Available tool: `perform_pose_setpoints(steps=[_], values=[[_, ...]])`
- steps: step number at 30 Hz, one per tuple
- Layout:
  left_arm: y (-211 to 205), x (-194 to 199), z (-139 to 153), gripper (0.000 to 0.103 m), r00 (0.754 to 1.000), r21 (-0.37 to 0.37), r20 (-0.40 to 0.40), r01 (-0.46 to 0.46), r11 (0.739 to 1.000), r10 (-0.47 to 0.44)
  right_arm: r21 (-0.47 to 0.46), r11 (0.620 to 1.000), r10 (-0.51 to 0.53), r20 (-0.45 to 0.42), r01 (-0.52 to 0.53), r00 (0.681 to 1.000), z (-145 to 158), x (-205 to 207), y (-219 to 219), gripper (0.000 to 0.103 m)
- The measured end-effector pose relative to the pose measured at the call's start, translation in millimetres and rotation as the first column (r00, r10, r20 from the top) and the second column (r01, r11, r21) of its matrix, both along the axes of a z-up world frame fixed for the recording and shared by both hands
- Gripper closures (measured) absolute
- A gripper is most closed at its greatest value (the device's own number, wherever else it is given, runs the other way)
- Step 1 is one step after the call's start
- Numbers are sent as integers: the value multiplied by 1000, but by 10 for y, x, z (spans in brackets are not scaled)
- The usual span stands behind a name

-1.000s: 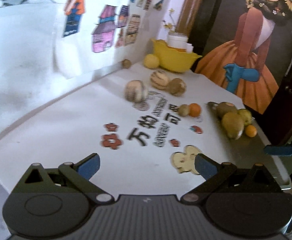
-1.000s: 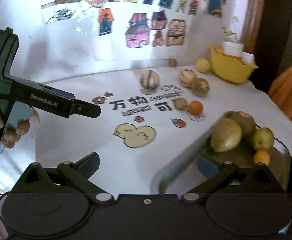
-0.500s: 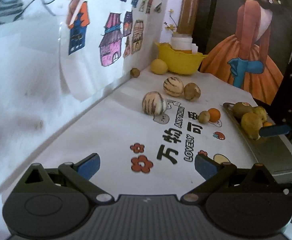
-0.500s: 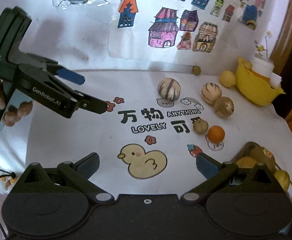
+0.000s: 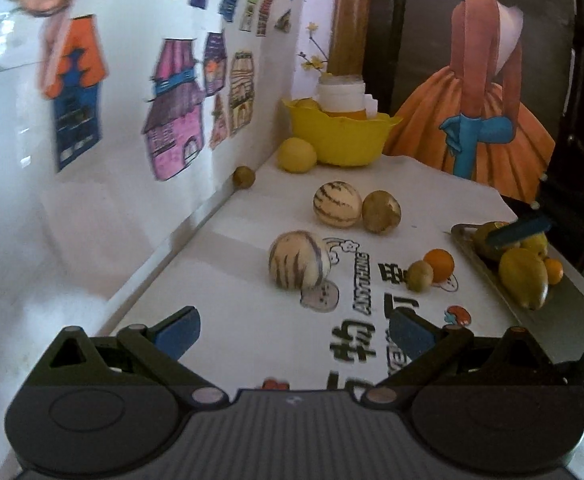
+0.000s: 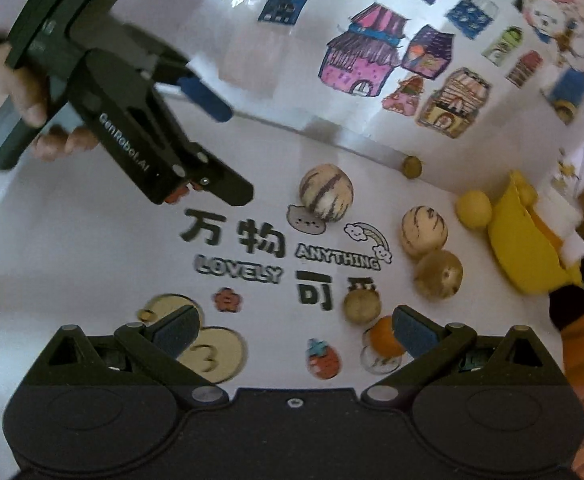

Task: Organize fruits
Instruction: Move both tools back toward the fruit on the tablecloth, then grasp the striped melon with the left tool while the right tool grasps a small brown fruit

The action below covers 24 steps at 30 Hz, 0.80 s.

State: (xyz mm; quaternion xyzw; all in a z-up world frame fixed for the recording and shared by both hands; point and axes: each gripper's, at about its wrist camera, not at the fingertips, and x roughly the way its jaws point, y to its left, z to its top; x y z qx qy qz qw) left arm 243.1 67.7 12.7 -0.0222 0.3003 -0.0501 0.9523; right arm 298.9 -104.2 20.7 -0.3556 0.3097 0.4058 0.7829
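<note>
Left wrist view: left gripper has swung in toward the wall side of the tabletop over the last second; fingers spread wide, nothing between them.
Right wrist view: right gripper has pulled off the metal tray and slid across the printed tablecloth, fingers also spread, empty.
What that means: looks like the last drop-off on the tray is done and both hands are lining up for the next loose fruit, my guess anyway.
Already on tray: a big yellow-green mango plus a few smaller fruits, at the right edge of the tabletop.
Still loose: two striped pepino melons, the near one and the far one, a brown round fruit, a small kiwi-ish one touching an orange, a lemon by the yellow bowl.
Left gripper vs fruit: near pepino sits straight ahead of its open fingers, apart from them.
Right gripper vs fruit: orange lies just inside its right finger, half hidden, not gripped.
</note>
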Motion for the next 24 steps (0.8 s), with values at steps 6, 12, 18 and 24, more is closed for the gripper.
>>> perform_pose_setpoints(steps=[6, 12, 18, 24], values=[[-66, 295, -82, 1, 1000, 28, -2, 28, 999, -28, -46, 998, 39, 3, -39, 999, -124, 288, 68, 2], [-133, 530, -159, 1, 999, 34, -11, 33, 999, -32, -55, 998, 29, -34, -31, 999, -265, 500, 65, 14], [-188, 692, -197, 1, 999, 36, -23, 39, 999, -38, -18, 1000, 5, -61, -6, 998, -299, 645, 26, 22], [-168, 768, -225, 2, 999, 6, -25, 36, 999, -36, 2, 1000, 4, -82, -4, 997, -301, 730, 15, 46]])
